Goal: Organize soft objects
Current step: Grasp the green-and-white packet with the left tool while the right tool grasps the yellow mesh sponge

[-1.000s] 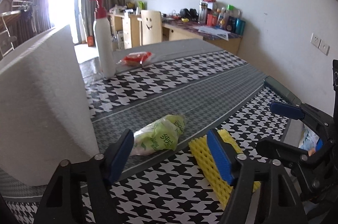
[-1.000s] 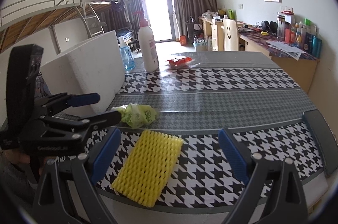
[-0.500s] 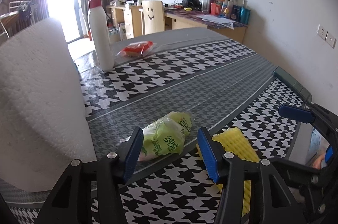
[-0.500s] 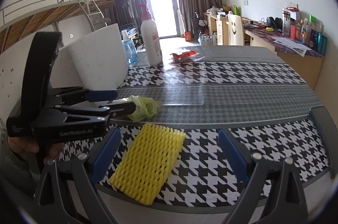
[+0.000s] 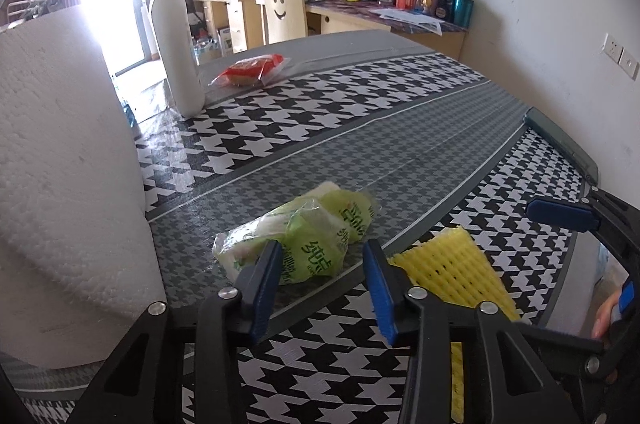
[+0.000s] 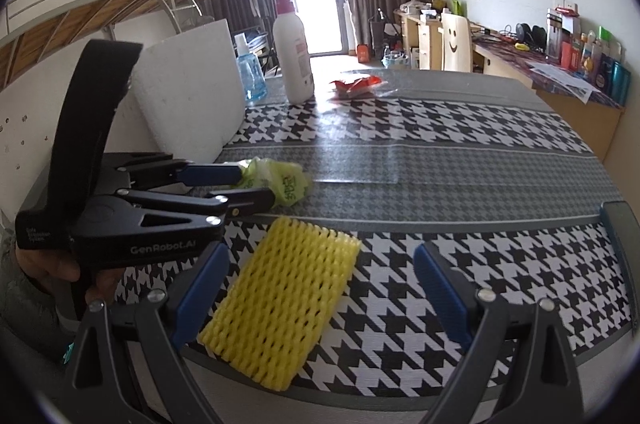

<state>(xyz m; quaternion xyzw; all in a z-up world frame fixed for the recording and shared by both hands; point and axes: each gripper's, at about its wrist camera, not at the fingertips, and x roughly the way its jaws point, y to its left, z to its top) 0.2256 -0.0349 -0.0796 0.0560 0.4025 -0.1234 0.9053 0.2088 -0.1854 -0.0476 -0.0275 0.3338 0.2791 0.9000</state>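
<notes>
A green plastic-wrapped soft packet point(image 5: 316, 240) lies on the grey band of the houndstooth table point(image 5: 360, 96). My left gripper point(image 5: 320, 264) straddles its near end and its jaws are closing; the left pad touches the wrap, while a gap remains at the right pad. From the right wrist view the left gripper point(image 6: 258, 188) reaches the green packet point(image 6: 288, 180) from the left. A yellow foam net sleeve point(image 6: 280, 300) lies flat near the front edge. My right gripper point(image 6: 320, 260) hovers over it, wide open and holding nothing.
A big white foam block point(image 5: 60, 164) stands close on the left. Behind it stand a white pump bottle point(image 5: 176, 44) and a blue bottle point(image 6: 250, 76). A red snack packet point(image 5: 252, 68) lies at the far side. A desk and a chair line the far wall.
My left gripper moved forward and down onto the green packet while its jaws narrowed around it. The right gripper stayed wide open over the yellow net.
</notes>
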